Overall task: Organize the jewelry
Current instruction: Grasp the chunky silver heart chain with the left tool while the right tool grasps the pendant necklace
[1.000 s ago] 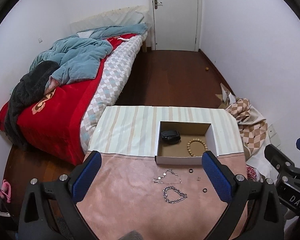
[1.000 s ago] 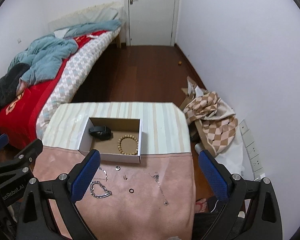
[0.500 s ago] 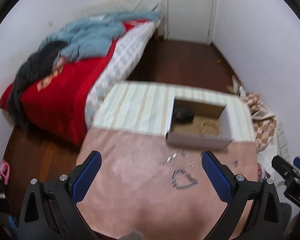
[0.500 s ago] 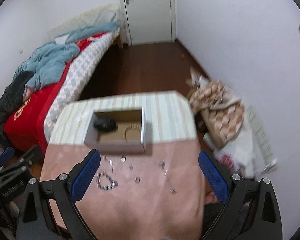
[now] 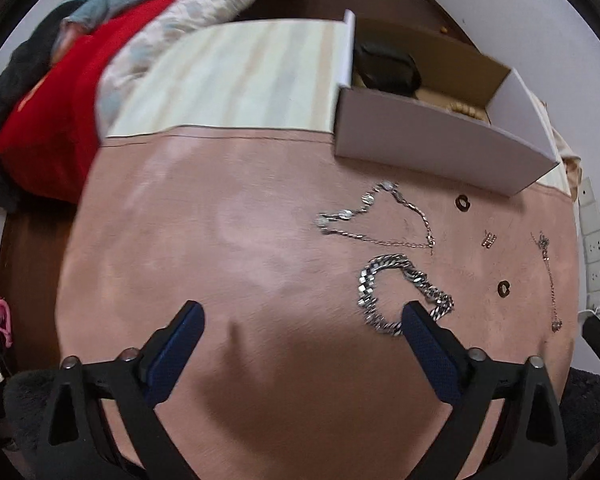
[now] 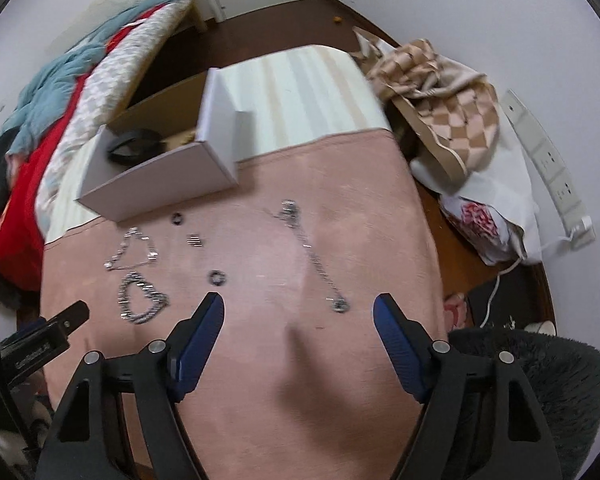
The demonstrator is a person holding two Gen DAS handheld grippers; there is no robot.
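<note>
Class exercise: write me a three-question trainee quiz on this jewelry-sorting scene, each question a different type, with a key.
1. True or false: the left gripper is shut on the chunky silver chain.
2. Multiple choice: the beaded bracelet lies A) on the pink cloth, B) inside the cardboard box, C) on the bed.
3. Fill in: the long thin chain lies nearest the ____ gripper.

Key: 1 false; 2 B; 3 right.

beaded bracelet (image 5: 466,110) mostly hidden behind box (image 5: 440,136) wall
</note>
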